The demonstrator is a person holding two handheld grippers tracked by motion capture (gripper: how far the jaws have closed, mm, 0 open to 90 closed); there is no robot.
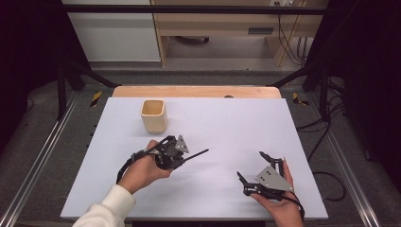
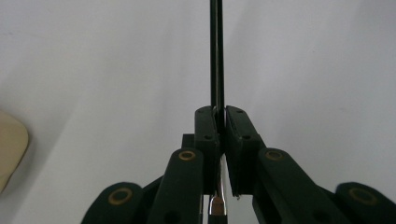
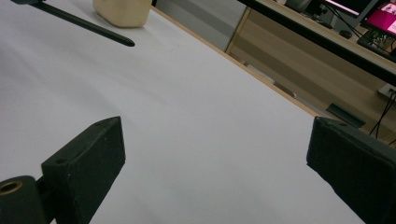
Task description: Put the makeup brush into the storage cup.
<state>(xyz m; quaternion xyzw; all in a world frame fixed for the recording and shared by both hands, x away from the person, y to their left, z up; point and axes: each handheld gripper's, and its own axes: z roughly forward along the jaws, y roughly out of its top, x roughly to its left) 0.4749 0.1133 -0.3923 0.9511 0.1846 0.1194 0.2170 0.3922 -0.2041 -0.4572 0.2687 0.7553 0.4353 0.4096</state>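
**Left fingers clamp a black pen; right fingers stand wide apart**

At the left of the high view, a cream cup (image 1: 153, 116) stands upright on the white table (image 1: 227, 127), toward its far side. Just nearer the person, the left gripper (image 1: 185, 158) is held in a hand with a white sleeve (image 1: 106, 210). Its fingers (image 2: 207, 130) are closed on a thin black pen (image 1: 196, 155), which sticks out to the right, above the table and roughly level with it. In the left gripper view the pen runs straight up from between the two pressed pads.

Farther right, well apart from the pen, the right gripper (image 1: 250, 165) rests low over the table's near right part. Its fingers (image 3: 93, 154) are spread wide with nothing between them, and beyond them lie the pen's tip and the cup.
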